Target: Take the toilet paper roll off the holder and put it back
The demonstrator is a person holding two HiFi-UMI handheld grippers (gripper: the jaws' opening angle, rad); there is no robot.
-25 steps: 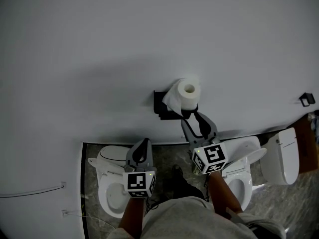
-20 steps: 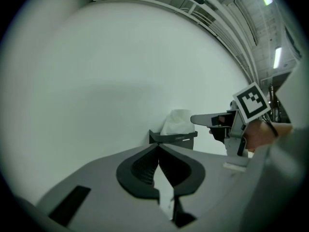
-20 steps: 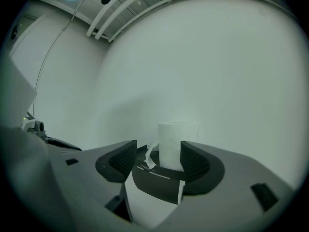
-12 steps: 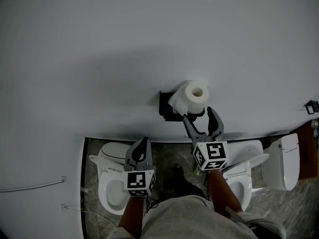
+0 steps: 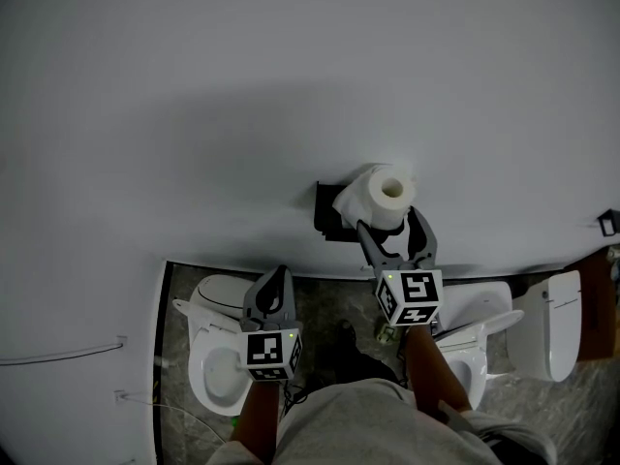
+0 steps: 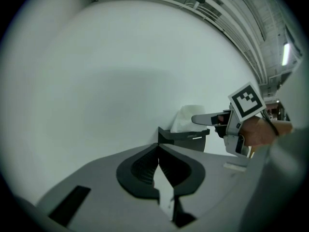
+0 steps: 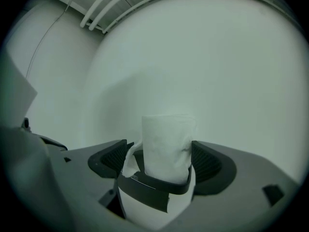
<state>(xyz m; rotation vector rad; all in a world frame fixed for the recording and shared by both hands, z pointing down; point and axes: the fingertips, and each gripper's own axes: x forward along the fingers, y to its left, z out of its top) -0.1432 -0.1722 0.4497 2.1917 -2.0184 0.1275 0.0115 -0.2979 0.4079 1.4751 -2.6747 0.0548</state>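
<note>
One pale wall [image 5: 291, 85]; right tongs [image 5: 391, 229] just spread round roll [image 5: 386, 194]; left tongs [image 5: 280, 277] closed, empty.

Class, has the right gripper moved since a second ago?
Yes: the right gripper moved closer to the holder; its jaws have just been opening and now flank the roll.

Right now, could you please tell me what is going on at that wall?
A person works with two handheld grippers. The right gripper is at the white toilet paper roll, which stands on end in the black wall-mounted holder. The gripper's fingers have just been opening and now flank the roll without gripping it. The left gripper is shut and empty, held low and away from the roll.
</note>
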